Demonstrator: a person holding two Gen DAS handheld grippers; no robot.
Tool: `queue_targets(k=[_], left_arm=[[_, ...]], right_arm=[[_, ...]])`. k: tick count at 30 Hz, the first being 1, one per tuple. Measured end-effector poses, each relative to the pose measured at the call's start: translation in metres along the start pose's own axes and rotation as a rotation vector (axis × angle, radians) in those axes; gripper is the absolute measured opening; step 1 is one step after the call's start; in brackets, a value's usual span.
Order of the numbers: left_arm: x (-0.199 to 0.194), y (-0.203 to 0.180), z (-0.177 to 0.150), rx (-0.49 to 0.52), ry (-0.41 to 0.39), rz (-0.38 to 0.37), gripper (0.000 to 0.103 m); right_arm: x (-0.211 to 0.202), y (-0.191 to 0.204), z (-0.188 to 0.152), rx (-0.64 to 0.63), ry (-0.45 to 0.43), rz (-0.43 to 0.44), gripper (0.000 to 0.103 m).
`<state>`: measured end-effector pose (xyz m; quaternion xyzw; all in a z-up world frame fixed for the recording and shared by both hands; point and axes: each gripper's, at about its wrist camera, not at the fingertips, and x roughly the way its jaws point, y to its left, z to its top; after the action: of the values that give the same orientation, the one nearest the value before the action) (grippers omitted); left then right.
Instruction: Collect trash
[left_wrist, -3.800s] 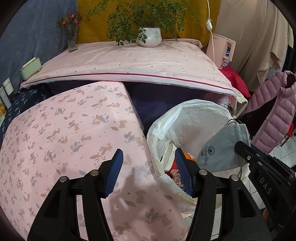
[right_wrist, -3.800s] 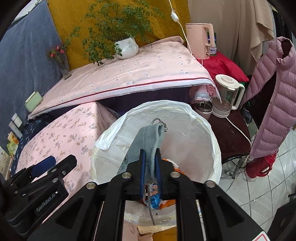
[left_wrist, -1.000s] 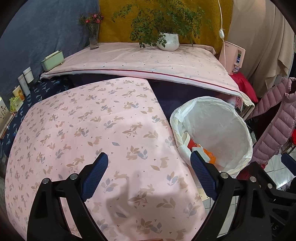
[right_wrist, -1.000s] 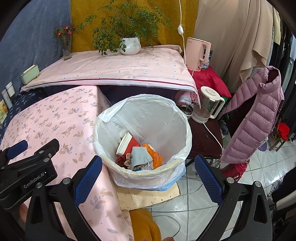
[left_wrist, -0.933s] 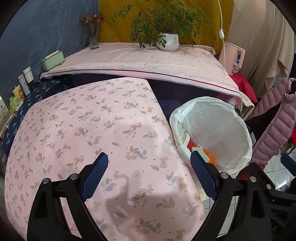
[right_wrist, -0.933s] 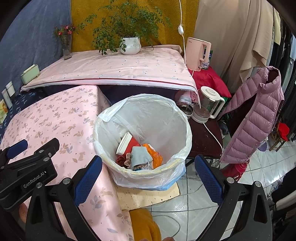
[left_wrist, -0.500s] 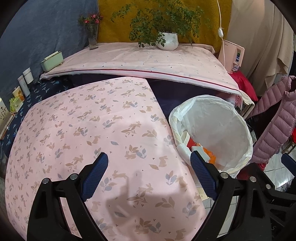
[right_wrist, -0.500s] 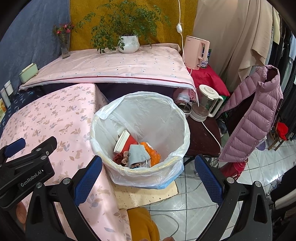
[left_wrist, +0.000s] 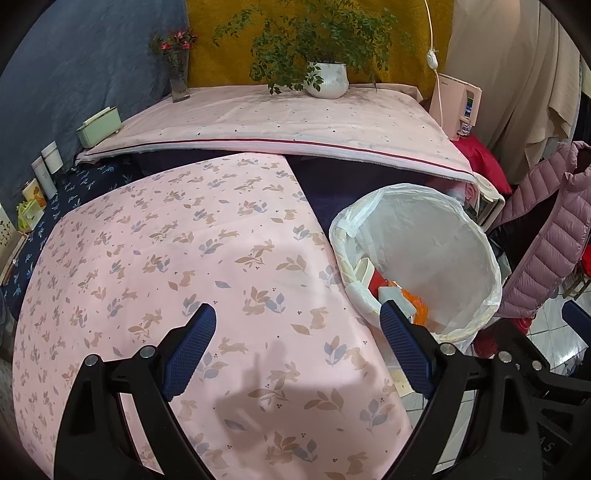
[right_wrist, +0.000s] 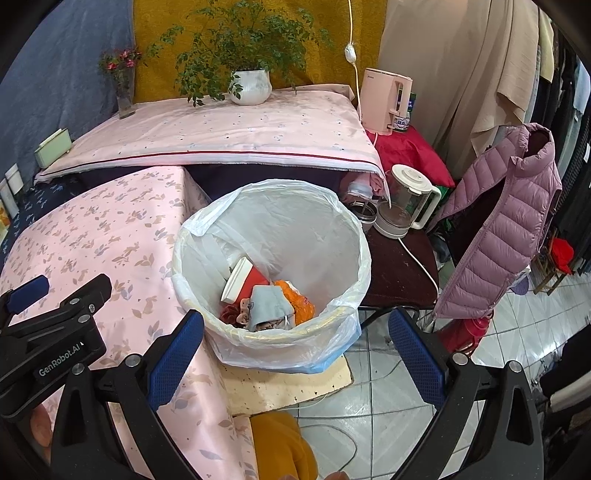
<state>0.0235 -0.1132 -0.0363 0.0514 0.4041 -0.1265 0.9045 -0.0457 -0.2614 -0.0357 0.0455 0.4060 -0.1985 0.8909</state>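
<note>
A trash bin lined with a white plastic bag (right_wrist: 303, 218) stands on the floor beside the pink rabbit-print table (left_wrist: 166, 258). Inside lie a grey face mask (right_wrist: 269, 302), a red cup with a white lid (right_wrist: 243, 280) and orange wrapping (right_wrist: 299, 299). The bin also shows in the left wrist view (left_wrist: 436, 236). My right gripper (right_wrist: 295, 354) is open and empty, held above the bin's near rim. My left gripper (left_wrist: 295, 347) is open and empty over the table's near right part; it also shows in the right wrist view (right_wrist: 55, 306).
A higher pink-covered table (left_wrist: 277, 118) behind holds a potted plant (left_wrist: 328, 77), a flower vase (left_wrist: 179, 74) and a green box (left_wrist: 99, 123). A kettle (right_wrist: 406, 210) on a dark stool, a pink appliance (right_wrist: 384, 99) and a purple puffer jacket (right_wrist: 509, 229) stand right of the bin.
Since 3.8 s ago my right gripper let the grey mask go into the bin and opened wide; both grippers pulled back. In the last second almost nothing moved.
</note>
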Motion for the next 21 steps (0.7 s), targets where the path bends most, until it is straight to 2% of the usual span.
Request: queue_targets(k=[13,21], left_arm=[[0.0,-0.0026,-0.0011,0.005,0.003,-0.005,0.086],[0.0041,-0.0045,-0.0018,0.006,0.025,-0.033,0.086]], right_arm=[[0.0009,-0.0036,-0.0008,0.003,0.002,-0.004,0.096],[0.0015,-0.008,-0.0023,0.01,0.001,-0.01,0.096]])
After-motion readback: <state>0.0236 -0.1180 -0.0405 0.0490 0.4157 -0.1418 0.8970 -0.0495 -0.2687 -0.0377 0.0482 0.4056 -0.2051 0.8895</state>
